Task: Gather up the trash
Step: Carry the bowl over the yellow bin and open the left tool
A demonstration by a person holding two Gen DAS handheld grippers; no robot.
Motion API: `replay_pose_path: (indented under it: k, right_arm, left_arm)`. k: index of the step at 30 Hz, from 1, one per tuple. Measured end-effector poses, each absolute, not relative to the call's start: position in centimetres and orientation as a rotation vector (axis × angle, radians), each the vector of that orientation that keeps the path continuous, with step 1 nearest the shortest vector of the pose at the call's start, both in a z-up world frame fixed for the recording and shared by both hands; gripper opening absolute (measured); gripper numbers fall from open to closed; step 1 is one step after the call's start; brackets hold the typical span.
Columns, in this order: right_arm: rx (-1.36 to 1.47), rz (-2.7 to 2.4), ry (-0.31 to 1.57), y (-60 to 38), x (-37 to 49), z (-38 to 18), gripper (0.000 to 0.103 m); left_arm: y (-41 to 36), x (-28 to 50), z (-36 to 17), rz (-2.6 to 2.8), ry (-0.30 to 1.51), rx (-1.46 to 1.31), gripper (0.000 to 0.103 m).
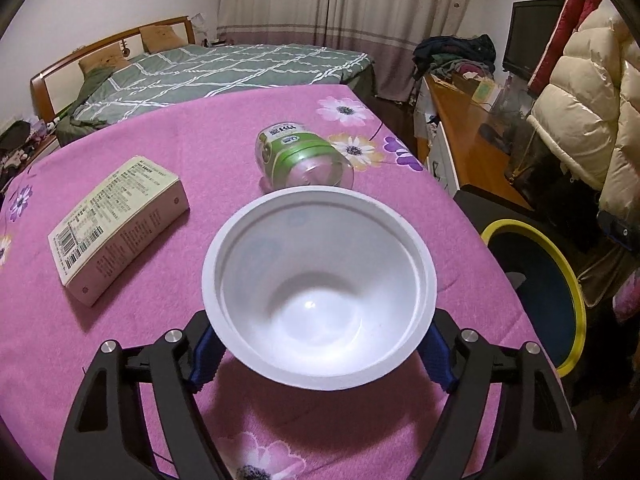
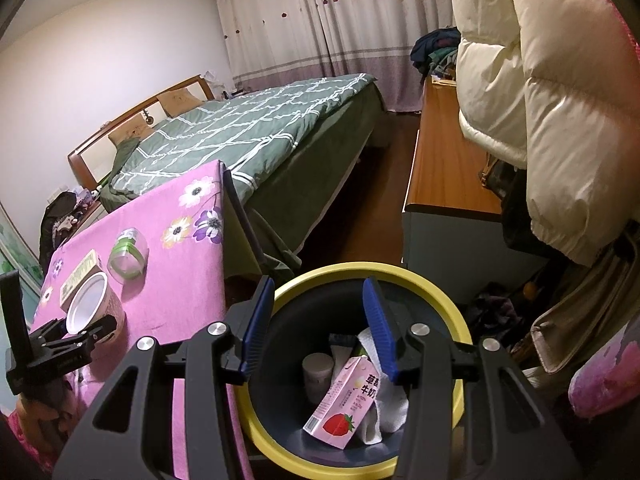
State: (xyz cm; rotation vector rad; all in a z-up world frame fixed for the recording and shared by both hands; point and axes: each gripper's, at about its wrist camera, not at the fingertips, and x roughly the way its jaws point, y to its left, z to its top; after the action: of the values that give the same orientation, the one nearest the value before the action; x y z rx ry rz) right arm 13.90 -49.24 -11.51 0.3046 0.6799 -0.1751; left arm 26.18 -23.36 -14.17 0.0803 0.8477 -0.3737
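The left gripper (image 1: 320,344) sits low over the pink flowered tablecloth (image 1: 160,360) with a white paper cup (image 1: 320,288) standing upright between its blue-padded fingers (image 1: 206,360). The fingers flank the cup below its rim on both sides, but the rim hides the pads, so I cannot tell whether they press on the cup wall. From the right-hand camera, that same gripper (image 2: 86,330) is seen against the cup (image 2: 94,306) near the table's front edge.

Just beyond the cup a clear plastic bottle with a green label (image 1: 298,156) lies on its side. To the cup's left, well apart from it, a flat cream carton (image 1: 116,228) lies printed side up.

The right gripper (image 2: 316,328) hangs above the yellow-rimmed bin (image 2: 456,320) beside the table, its jaws apart and holding nothing. Down inside the bin lie a pink strawberry milk carton (image 2: 344,404), a small pale tub (image 2: 317,372) and some crumpled white paper (image 2: 390,400).
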Motion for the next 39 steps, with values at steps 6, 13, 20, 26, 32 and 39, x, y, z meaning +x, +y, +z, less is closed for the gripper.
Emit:
replay_pose_path:
  k: [6,13,20,26,32,39]
  right_arm:
    - [0.293,-0.19,0.68,-49.2,13.7,-11.5,0.044]
    - [0.261,-0.262,0.677,-49.8,11.9,-11.7,0.044]
    - [0.241,-0.33,0.699,-50.4,8.5,-12.8,0.045]
    - [0.25,-0.37,0.713,-51.0,5.3,-13.8,0.045]
    - [0.273,-0.4,0.708,-52.1,2.9,-14.2,0.048]
    - [0.297,-0.41,0.703,-52.9,1.7,-14.5,0.048]
  left_arm:
    - [-23.7,25.1,-12.9,-0.392,0.8,0.104,0.078]
    - [-25.5,22.8,-10.2,-0.486,0.767,0.121,0.079]
    - [-30.2,21.2,-8.5,-0.604,0.752,0.17,0.079]
    - [-36.1,20.0,-8.3,-0.715,0.775,0.227,0.079]
    - [-41.2,19.6,-9.5,-0.801,0.827,0.25,0.079]
    - [-44.5,19.6,-10.7,-0.796,0.815,0.298,0.09]
